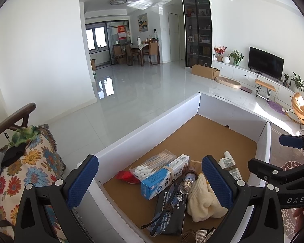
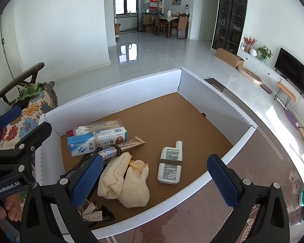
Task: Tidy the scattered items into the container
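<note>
Both grippers hang over a white cardboard box with a brown floor; the box sits on a patterned rug.

Left gripper: jaws spread wide, nothing between the blue pads. Its left finger is outside the box's left wall, its right finger over the contents.

Right gripper: jaws likewise wide apart, holding nothing. Left finger over the box interior, right finger beyond the near-right wall, above the rug.

Contents, all in the near-left part of the box:
- bag of cotton swabs against the left wall, touching the blue-and-white carton just nearer.
- tan tube lying by the carton's right end.
- small glass bottle with a dark band, resting across the carton's near edge.
- cream knit gloves, heaped just nearer than the bottle.
- white flat bottle with a rubber band round it, right of the gloves, apart from them.
- rhinestone hair clip at the near-left corner, partly behind the right gripper's finger.

Left wrist view only: a red packet beside the swabs, and a black box printed "ODOR REMOVING BAR" with a dark cord over it, under the carton's near end. In the right wrist view the finger hides most of the black box.

Right wrist view only: the white bottle shown whole, the tan tube, and a teal-rimmed round object on the rug at far right, outside the box; what it is I cannot tell.

A floral cushion on a chair stands left of the box.
</note>
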A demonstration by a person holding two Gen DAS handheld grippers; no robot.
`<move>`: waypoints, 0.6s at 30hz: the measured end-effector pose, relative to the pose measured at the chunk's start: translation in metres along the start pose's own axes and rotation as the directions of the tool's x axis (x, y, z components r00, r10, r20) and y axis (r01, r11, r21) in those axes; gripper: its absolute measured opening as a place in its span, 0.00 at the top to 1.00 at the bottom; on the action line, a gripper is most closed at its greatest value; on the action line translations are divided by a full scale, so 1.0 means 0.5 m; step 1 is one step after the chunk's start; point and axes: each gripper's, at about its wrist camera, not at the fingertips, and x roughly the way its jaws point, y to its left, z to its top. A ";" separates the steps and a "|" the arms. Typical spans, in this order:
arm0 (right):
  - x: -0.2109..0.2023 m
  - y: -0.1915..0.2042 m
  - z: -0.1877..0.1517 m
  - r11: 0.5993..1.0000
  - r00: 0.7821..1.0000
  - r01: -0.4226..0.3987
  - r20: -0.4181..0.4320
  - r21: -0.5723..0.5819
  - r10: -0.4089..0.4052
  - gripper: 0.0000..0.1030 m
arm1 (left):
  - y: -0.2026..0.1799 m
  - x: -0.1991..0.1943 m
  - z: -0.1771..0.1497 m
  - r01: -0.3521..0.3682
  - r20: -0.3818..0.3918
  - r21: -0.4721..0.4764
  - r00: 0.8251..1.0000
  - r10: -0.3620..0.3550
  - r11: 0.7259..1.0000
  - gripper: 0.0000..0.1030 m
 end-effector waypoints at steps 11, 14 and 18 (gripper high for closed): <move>0.001 -0.001 0.000 1.000 1.000 0.001 0.000 0.003 -0.001 0.01 | -0.001 0.000 0.000 0.000 0.000 0.000 1.000 0.000 1.000 0.00; 0.001 -0.001 0.001 1.000 1.000 0.001 0.001 0.004 -0.001 0.01 | 0.000 0.001 0.000 -0.001 -0.001 0.001 1.000 0.001 1.000 0.00; 0.001 -0.001 0.001 1.000 1.000 0.000 0.000 0.005 0.000 0.01 | -0.002 0.000 -0.002 -0.002 0.000 0.003 1.000 0.002 1.000 0.00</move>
